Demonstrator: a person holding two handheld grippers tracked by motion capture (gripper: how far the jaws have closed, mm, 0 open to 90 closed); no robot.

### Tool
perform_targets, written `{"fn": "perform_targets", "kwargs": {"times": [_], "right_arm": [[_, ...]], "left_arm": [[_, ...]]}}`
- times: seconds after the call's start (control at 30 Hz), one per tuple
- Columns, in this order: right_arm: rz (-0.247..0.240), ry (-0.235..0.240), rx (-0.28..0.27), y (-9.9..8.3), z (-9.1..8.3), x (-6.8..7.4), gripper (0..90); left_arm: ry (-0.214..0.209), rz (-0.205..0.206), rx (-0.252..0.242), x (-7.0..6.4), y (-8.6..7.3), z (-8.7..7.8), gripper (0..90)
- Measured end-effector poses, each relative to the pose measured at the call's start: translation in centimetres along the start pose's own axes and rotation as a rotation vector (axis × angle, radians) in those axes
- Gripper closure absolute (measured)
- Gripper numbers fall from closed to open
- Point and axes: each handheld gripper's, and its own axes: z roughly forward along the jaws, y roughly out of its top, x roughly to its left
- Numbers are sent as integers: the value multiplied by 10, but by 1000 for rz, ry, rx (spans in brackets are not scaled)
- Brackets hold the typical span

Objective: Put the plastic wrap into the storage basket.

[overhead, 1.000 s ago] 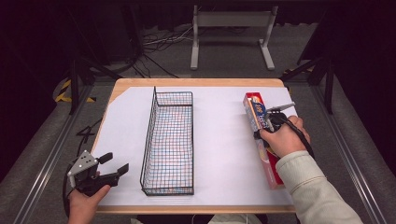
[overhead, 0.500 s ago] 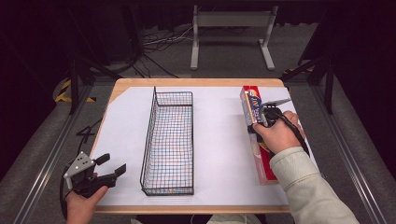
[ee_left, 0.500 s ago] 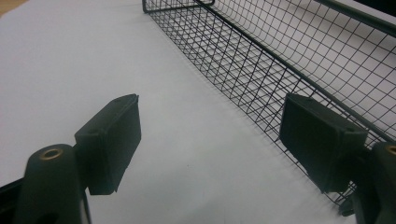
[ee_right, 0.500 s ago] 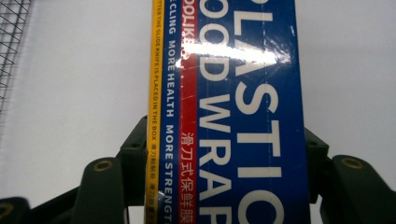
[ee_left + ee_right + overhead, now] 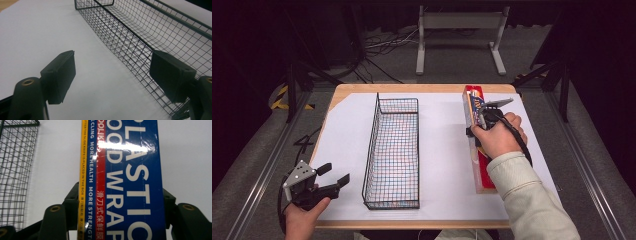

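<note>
Right gripper straddled your plastic wrap box at 3 o'clock, clamp unclear | left gripper apart | you needed centred squeeze.

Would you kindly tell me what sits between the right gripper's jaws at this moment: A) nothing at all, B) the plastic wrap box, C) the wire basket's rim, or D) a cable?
B: in the right gripper view the plastic wrap box runs between the two black jaws of the right gripper, one on each side of it, while the wire basket stands apart at the left.
</note>
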Motion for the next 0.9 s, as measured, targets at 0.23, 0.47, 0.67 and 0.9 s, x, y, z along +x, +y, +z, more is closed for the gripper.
{"fn": "perform_targets", "kwargs": {"times": [0.23, 0.47, 0.67, 0.9], "right_arm": [[18, 9, -28, 8, -12, 18, 404], [30, 46, -34, 10, -18, 35, 403], [29, 63, -31, 12, -22, 55, 404], [13, 70, -32, 14, -22, 77, 404]], "left_arm": [[1, 14, 2, 0, 3, 7, 216], [7, 12, 6, -1, 3, 8, 216], [15, 0, 9, 2, 1, 7, 216], [15, -2, 6, 4, -2, 5, 216]]}}
